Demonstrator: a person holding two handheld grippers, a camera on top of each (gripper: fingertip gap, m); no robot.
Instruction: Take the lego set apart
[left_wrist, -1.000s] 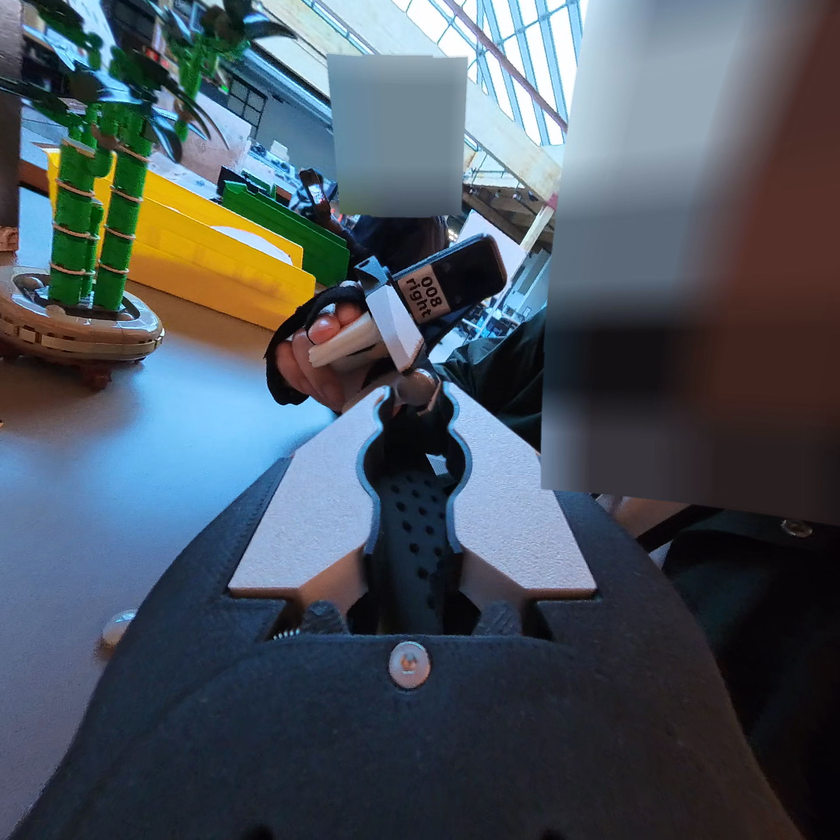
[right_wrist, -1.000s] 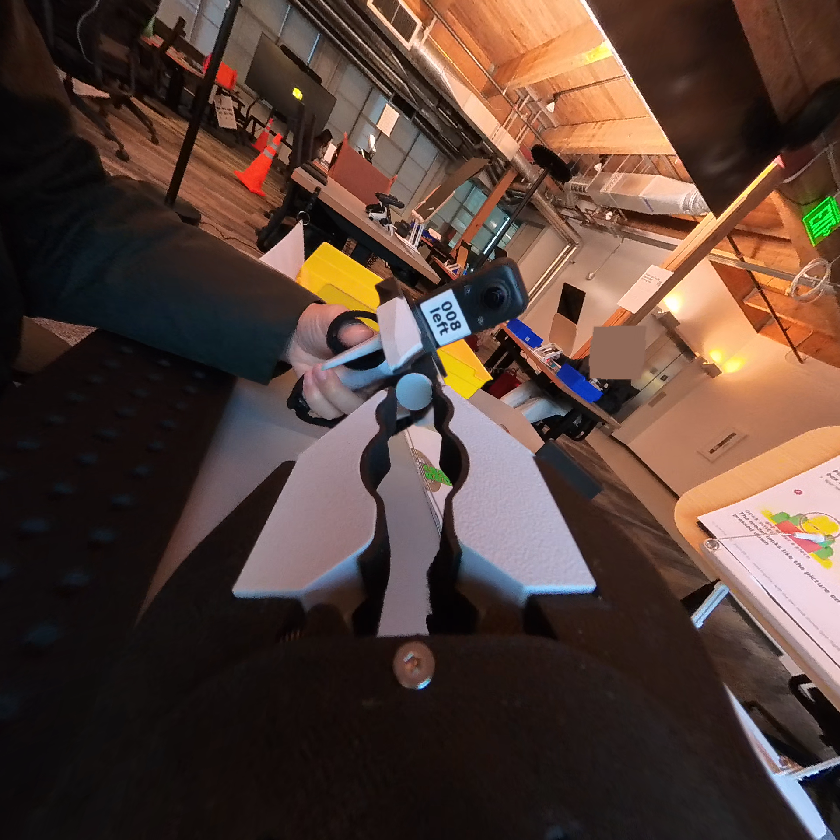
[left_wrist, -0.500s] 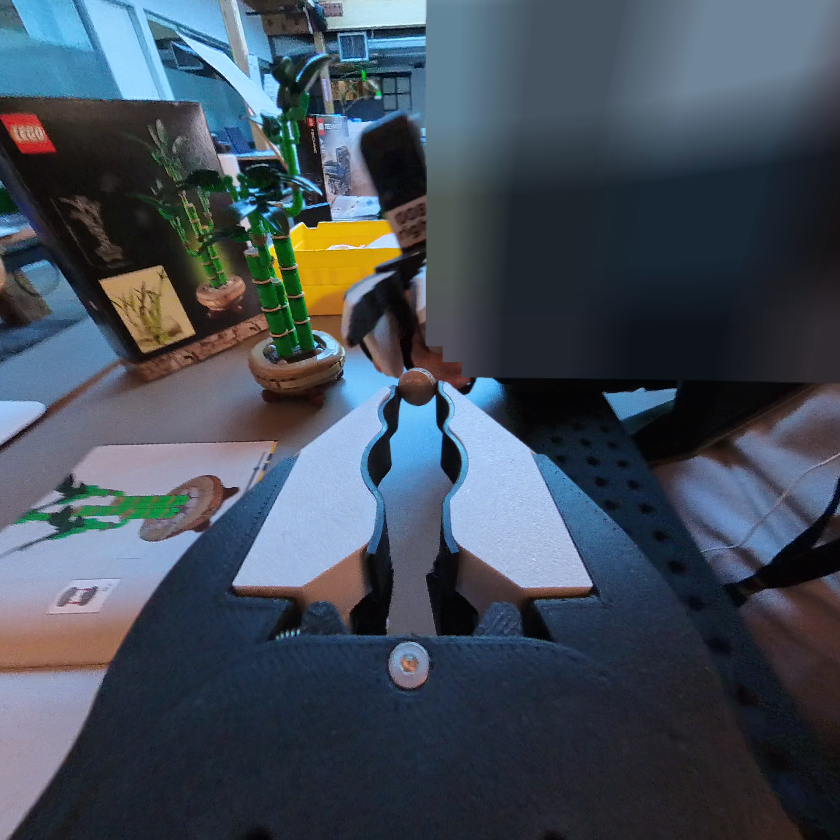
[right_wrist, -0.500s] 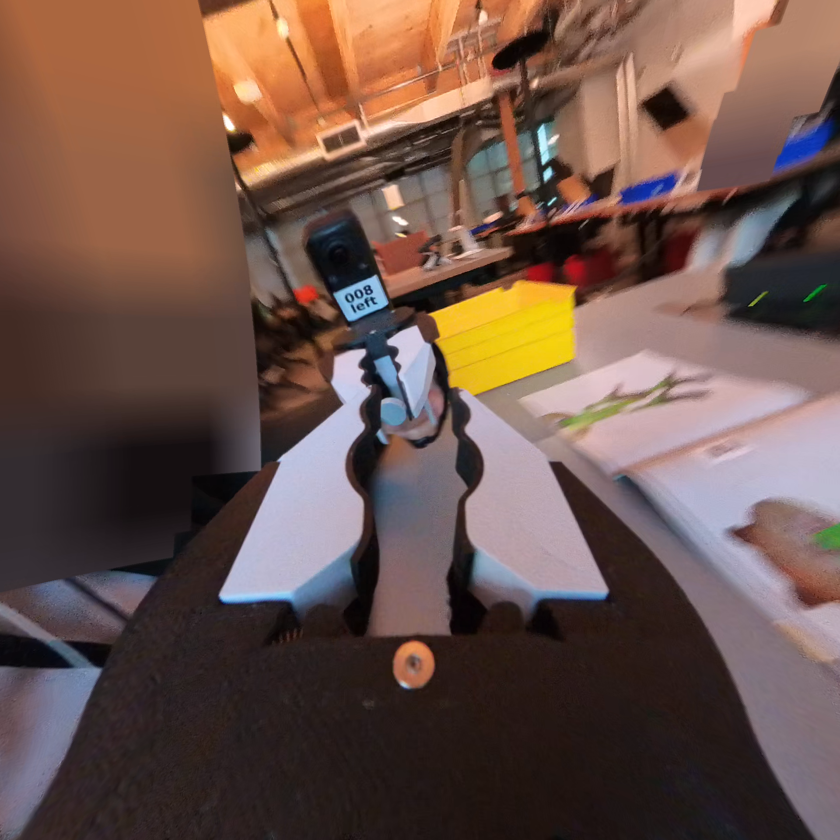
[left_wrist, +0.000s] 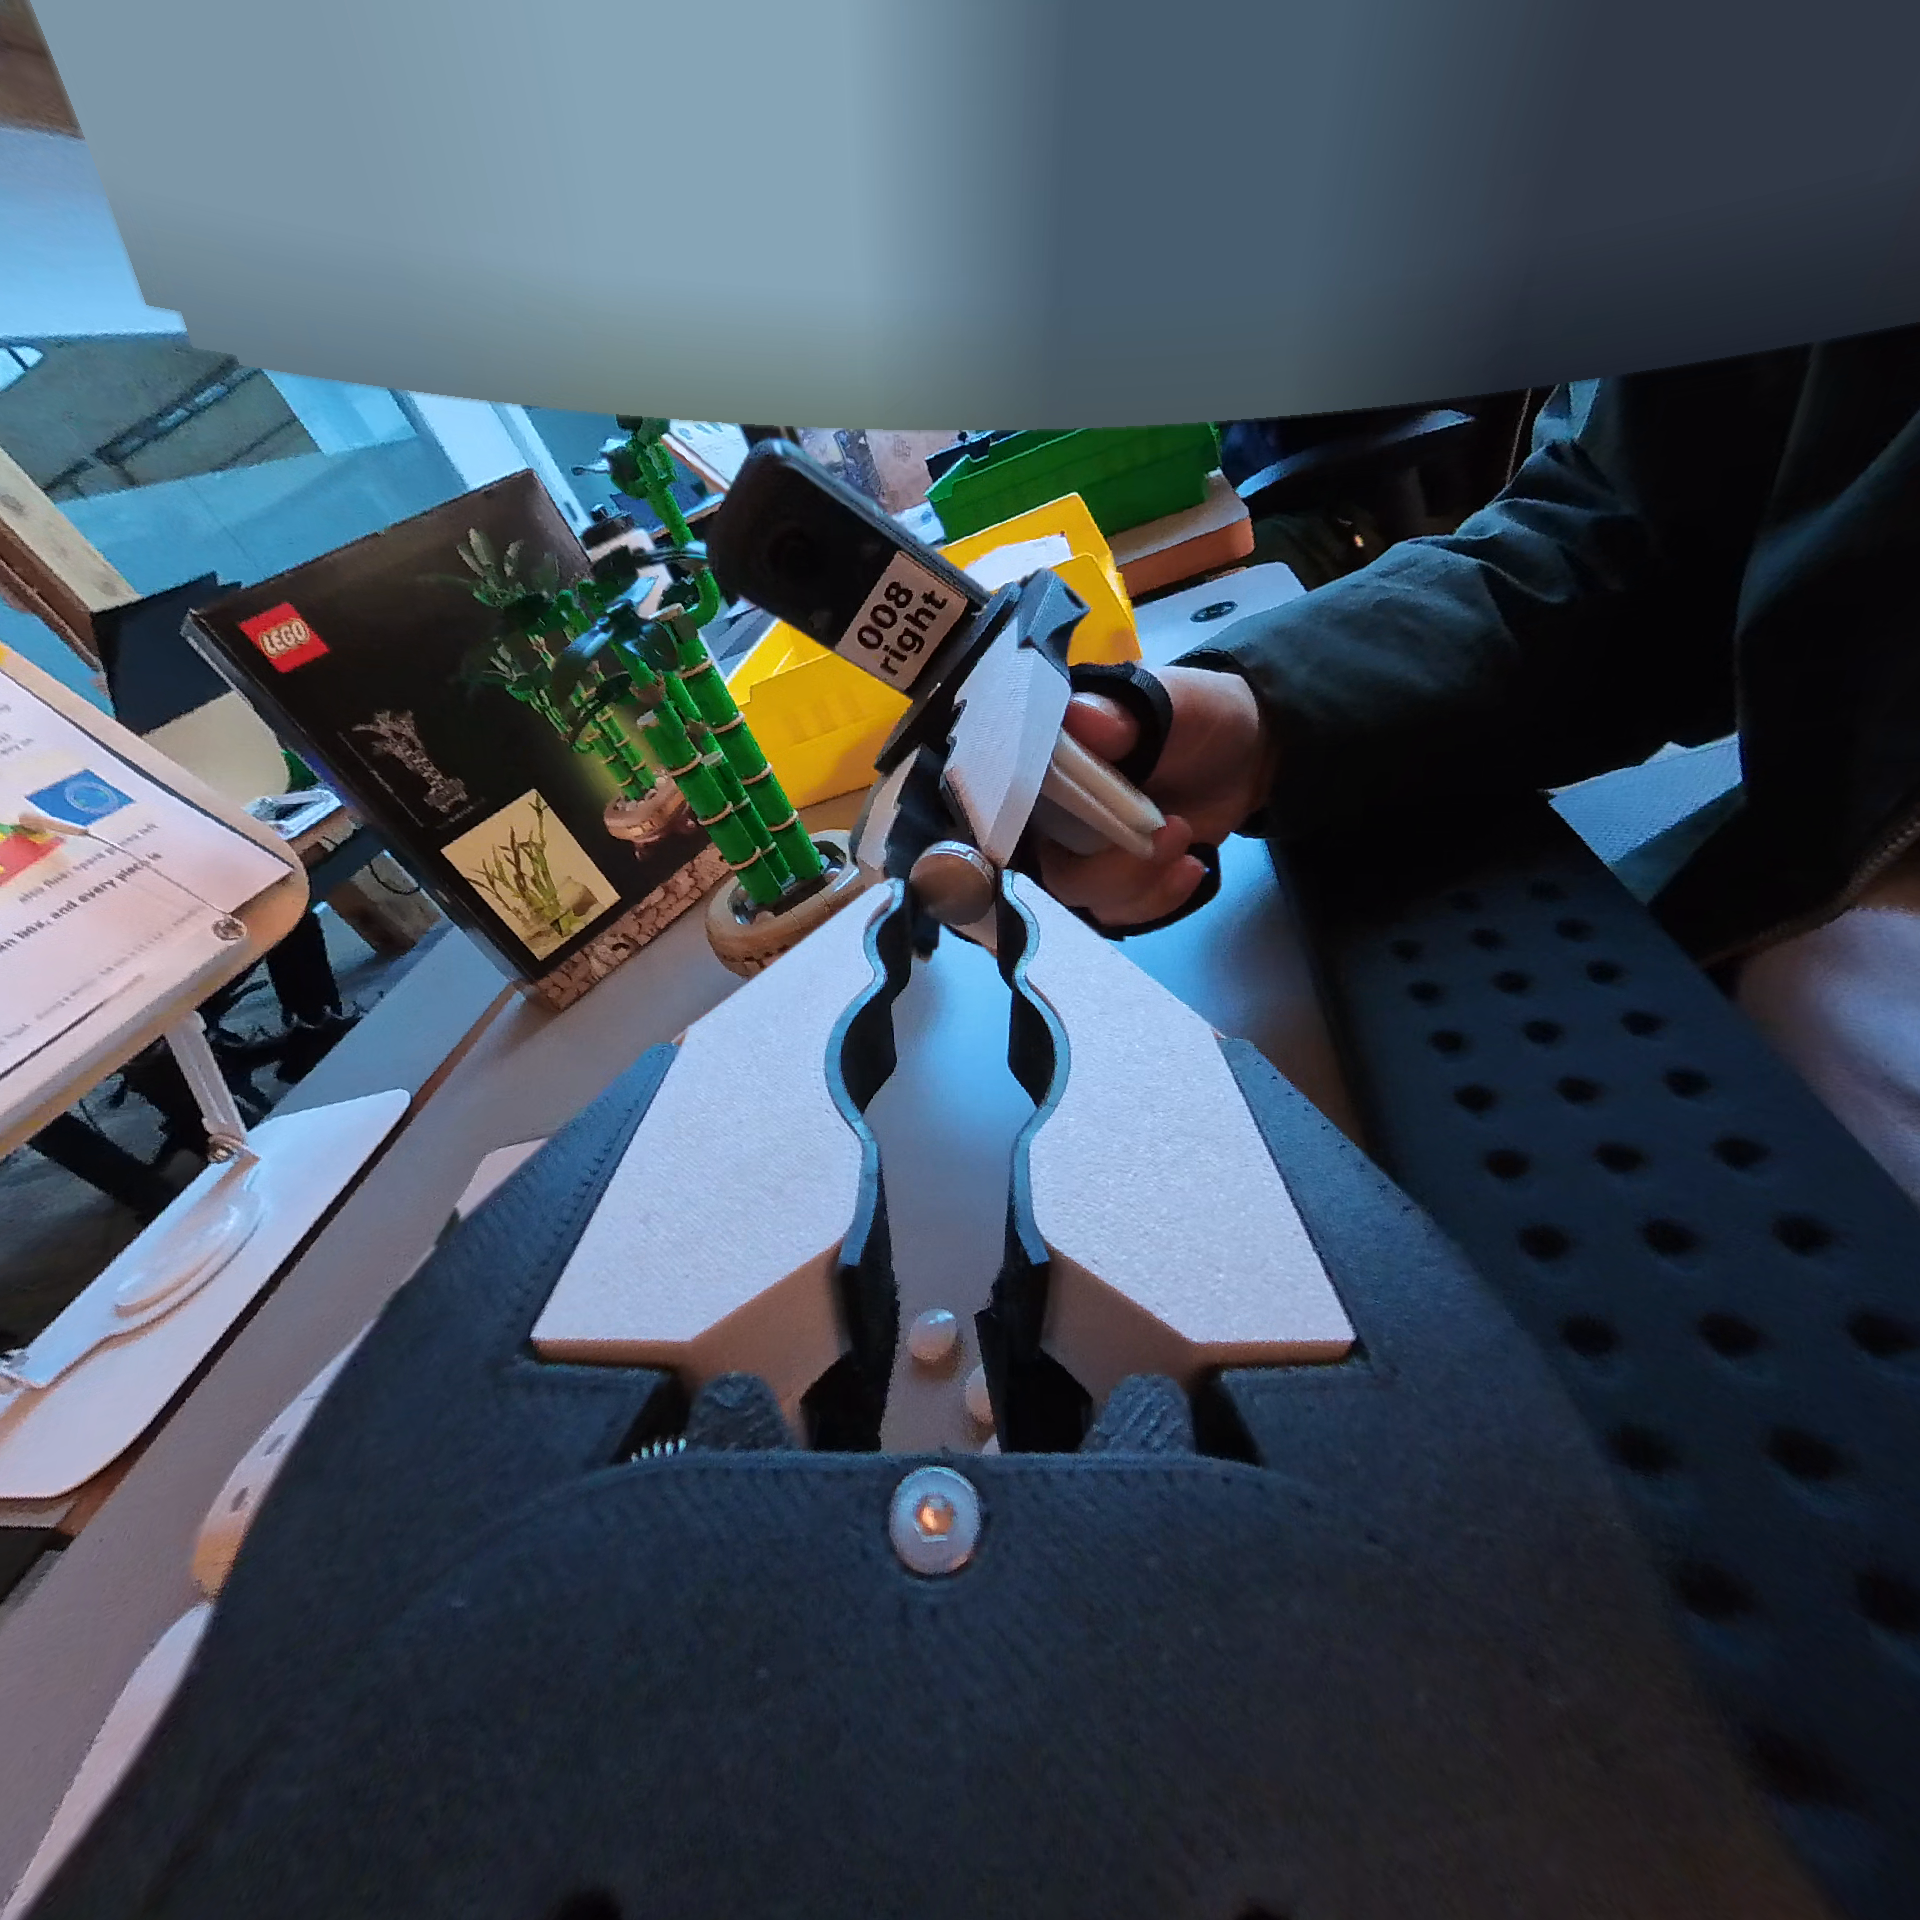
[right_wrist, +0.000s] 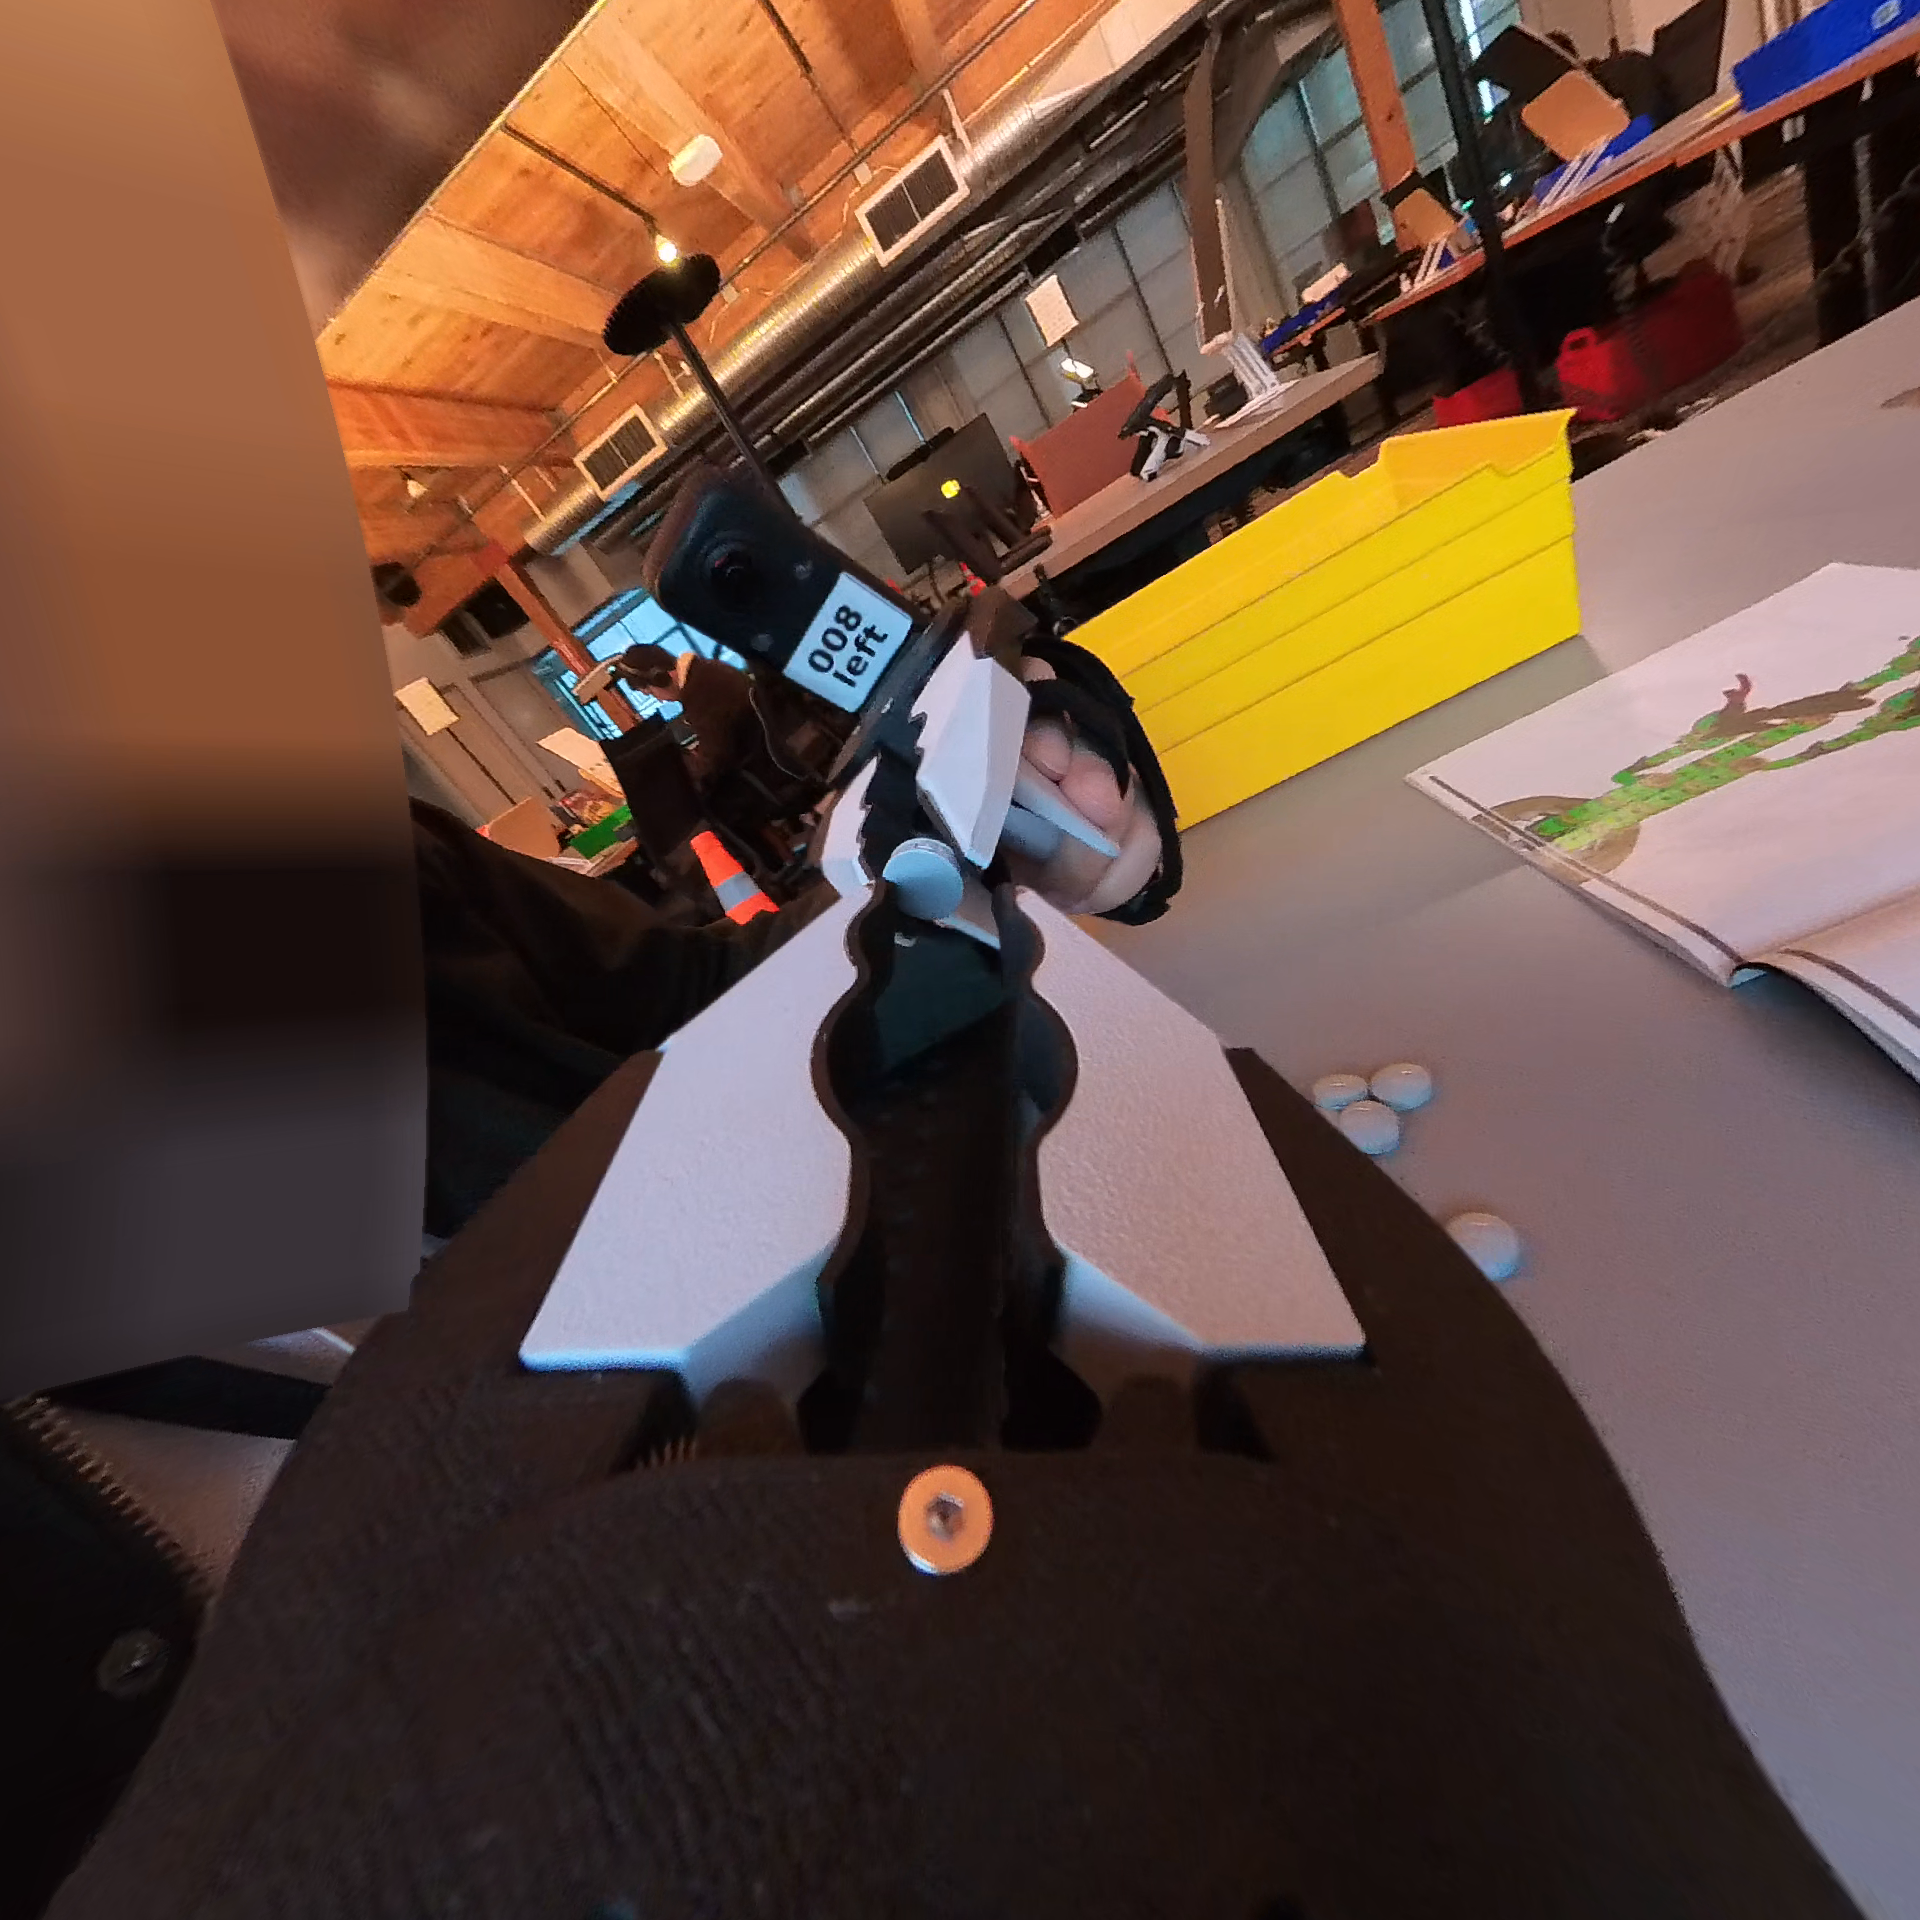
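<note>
While both grippers (left_wrist: 953, 902) (right_wrist: 928, 885) pinch one round stud (left_wrist: 954, 883), the green bamboo lego set (left_wrist: 717, 727) stands upright, far left.

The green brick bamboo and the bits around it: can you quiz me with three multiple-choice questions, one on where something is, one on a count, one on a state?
1. Where does the green brick bamboo plant stand?
A. Inside a yellow tray
B. On the grey table, beside the dark picture box
C. On an open booklet

2. How many loose pale round pieces lie on the table in the right wrist view?
A. One
B. Four
C. Nine

3. What state are the left tongs in?
A. Wide open and empty
B. Shut on a booklet page
C. Shut on a small round grey piece

Answers:
1 B: it rests on the tabletop next to the box.
2 B: three lie clustered and one lies apart.
3 C: the piece sits pinched at the fingertips.
</note>
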